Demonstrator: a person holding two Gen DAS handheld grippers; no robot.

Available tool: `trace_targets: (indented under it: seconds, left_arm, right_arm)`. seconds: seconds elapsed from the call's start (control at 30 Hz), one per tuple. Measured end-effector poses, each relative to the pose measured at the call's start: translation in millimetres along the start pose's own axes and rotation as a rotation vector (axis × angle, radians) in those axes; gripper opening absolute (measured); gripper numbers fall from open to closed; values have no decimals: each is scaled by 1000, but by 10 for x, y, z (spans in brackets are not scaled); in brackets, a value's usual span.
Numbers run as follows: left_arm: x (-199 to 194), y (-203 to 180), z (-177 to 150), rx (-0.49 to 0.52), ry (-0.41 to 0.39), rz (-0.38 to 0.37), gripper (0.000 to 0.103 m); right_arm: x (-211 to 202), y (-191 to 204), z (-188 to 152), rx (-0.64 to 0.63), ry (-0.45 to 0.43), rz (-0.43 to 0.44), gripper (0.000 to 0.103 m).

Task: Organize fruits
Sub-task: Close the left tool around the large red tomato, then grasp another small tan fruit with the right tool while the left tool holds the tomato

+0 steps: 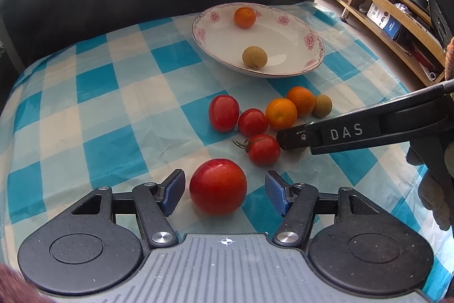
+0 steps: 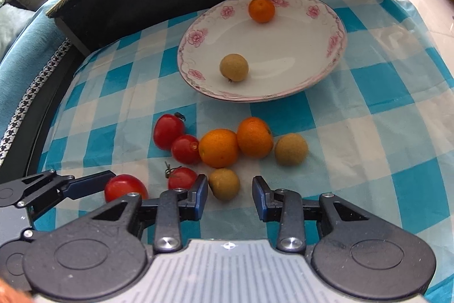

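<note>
Both tools are down low among the loose fruit, just on the near side of the white shallow china plate with a pink flower rim (image 2: 337,47). The left hand-held gripper (image 1: 225,193) is spread wide with the big round red tomato (image 1: 218,186) sitting right between its blue pads (image 1: 276,196), neither pad touching the skin; my read is it is lined up that way so one squeeze takes the fruit across its middle. The right hand-held gripper (image 2: 229,198) is open as well, empty, its gap set around the small tan round longan-like fruit (image 2: 224,183), which lies just beside the left pad (it looks close, perhaps brushing).

On the plate an orange mandarin (image 2: 261,10) rests at the far rim and a tan fruit (image 2: 234,67) near the front rim. The rest sits on the blue-and-white checked cloth of the worktop (image 2: 383,161), near the plate's front edge: two mandarins (image 2: 218,147) touching, smaller red tomatoes (image 2: 185,148) to their left, another tan fruit (image 2: 291,148) to their right. Judging by that, most of the sorting remains.
</note>
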State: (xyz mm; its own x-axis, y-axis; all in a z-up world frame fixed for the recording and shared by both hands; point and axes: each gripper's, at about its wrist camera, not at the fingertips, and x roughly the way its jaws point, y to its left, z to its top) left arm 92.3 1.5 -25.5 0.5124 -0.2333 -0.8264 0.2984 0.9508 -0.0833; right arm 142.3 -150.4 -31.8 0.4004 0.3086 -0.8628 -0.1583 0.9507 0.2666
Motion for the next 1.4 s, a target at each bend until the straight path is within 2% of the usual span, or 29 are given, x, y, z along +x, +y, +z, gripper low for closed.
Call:
trace_targets:
  seconds: [0.23, 0.3, 0.37, 0.43, 0.7, 0.83, 1.07, 1.4]
  left_arm:
    - [35, 3, 4, -6, 2, 2, 69]
    - [40, 0, 2, -3, -1, 4, 66]
    - [46, -3, 5, 2, -6, 11, 57]
    - [53, 12, 10, -3, -7, 15, 53]
    - [38, -1, -9, 9, -4, 10, 51]
    - [54, -25, -54, 20, 25, 0, 52]
    - [68, -76, -81, 48, 23, -7, 67]
    - [60, -41, -36, 44, 9, 9, 70]
  right_arm:
    - [41, 48, 35, -23, -10, -2, 38]
    - [37, 60, 28, -38, -12, -10, 35]
    - [37, 87, 22, -62, -10, -23, 29]
    - [33, 103, 13, -75, -5, -18, 29]
    - [-20, 74, -19, -87, 4, -15, 29]
    - [-50, 39, -59, -83, 10, -19, 29]
    - [-105, -2, -128, -75, 12, -12, 29]
    - [-87, -27, -109, -70, 19, -5, 29]
